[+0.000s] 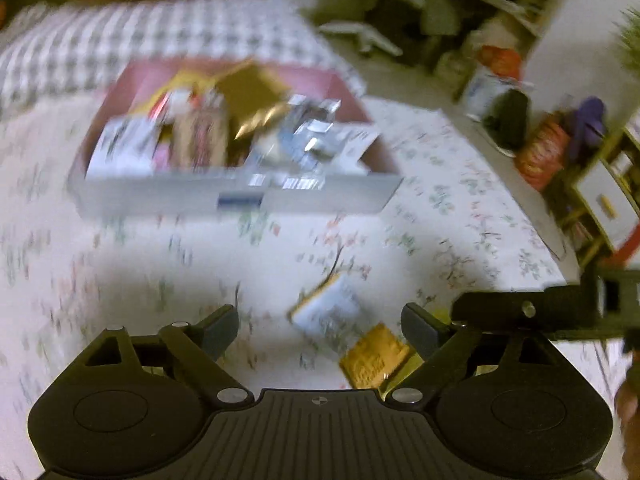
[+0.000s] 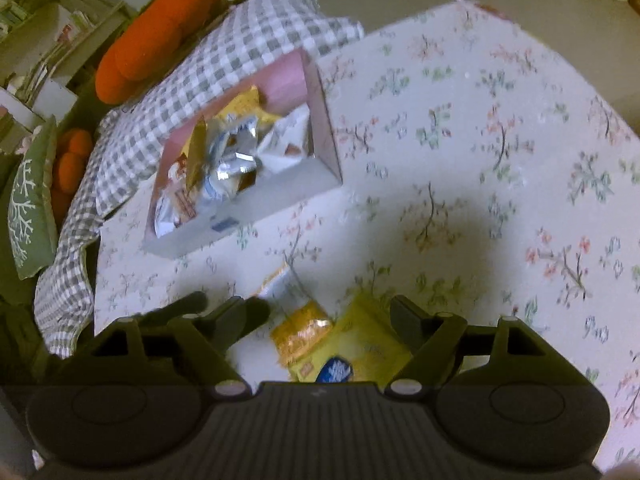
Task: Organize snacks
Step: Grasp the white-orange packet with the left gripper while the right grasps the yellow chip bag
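Observation:
A pink-lined box [image 1: 236,196] holding several snack packets stands on the flowered table; it also shows in the right wrist view [image 2: 320,92]. My left gripper [image 1: 320,320] is open above a white packet [image 1: 332,312] and an orange packet [image 1: 374,354] lying on the cloth. My right gripper [image 2: 320,316] is open over the orange packet [image 2: 302,334], a yellow packet [image 2: 368,344] and the white packet [image 2: 276,280]. The right gripper's body [image 1: 532,308] shows at the right in the left wrist view. The left gripper's fingers [image 2: 240,312] show at the left in the right wrist view.
A checkered cloth [image 2: 224,64] and orange cushions [image 2: 160,36] lie behind the box. A green pillow [image 2: 32,204] sits at the left. Shelves and bags [image 1: 540,148] stand beyond the table's right edge. The flowered tablecloth [image 2: 500,160] stretches to the right.

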`<state>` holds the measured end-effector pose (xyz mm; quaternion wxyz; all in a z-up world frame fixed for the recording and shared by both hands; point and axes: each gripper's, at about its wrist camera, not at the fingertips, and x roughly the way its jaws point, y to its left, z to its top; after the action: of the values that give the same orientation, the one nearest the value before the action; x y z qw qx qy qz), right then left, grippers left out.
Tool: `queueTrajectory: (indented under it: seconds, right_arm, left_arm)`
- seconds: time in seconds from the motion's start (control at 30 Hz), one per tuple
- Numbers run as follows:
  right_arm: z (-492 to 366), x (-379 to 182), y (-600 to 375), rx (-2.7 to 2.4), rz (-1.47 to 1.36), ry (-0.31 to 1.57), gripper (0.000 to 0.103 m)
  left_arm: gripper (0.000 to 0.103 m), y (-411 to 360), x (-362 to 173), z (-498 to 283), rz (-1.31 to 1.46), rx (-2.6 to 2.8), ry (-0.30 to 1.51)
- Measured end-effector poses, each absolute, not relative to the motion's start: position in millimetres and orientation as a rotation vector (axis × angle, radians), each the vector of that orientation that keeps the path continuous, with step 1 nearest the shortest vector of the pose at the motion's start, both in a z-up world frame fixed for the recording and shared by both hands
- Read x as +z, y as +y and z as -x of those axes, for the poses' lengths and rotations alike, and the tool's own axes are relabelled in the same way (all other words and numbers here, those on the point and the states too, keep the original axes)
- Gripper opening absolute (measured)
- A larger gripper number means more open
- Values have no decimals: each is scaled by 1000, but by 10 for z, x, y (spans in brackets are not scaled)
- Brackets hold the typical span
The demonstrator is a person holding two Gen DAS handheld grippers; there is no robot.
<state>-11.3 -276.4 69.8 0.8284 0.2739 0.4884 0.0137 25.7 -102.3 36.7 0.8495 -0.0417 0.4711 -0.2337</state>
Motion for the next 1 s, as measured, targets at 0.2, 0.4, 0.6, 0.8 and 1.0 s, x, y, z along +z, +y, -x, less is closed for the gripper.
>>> queueTrajectory:
  seconds: [0.2, 0.4, 0.6, 0.8, 1.0]
  right_arm:
    - [192, 611, -2852, -27, -606, 1071, 76]
    - [208, 471, -2862, -28, -650, 1137, 73]
    - [199, 407, -2822, -38, -649, 1173, 66]
    - [98, 401, -2670, -27, -609, 1168, 68]
    - [8, 419, -2383, -34, -431, 1150, 69]
  left_arm:
    - [90, -1034, 283, -234, 157, -424, 997]
    - [88, -1199, 208, -246, 159, -383, 985]
    - [81, -1292, 140, -221, 48, -332, 929]
    - [42, -1132, 175, -273, 46, -306, 918]
    - [22, -894, 166, -367, 162, -296, 934]
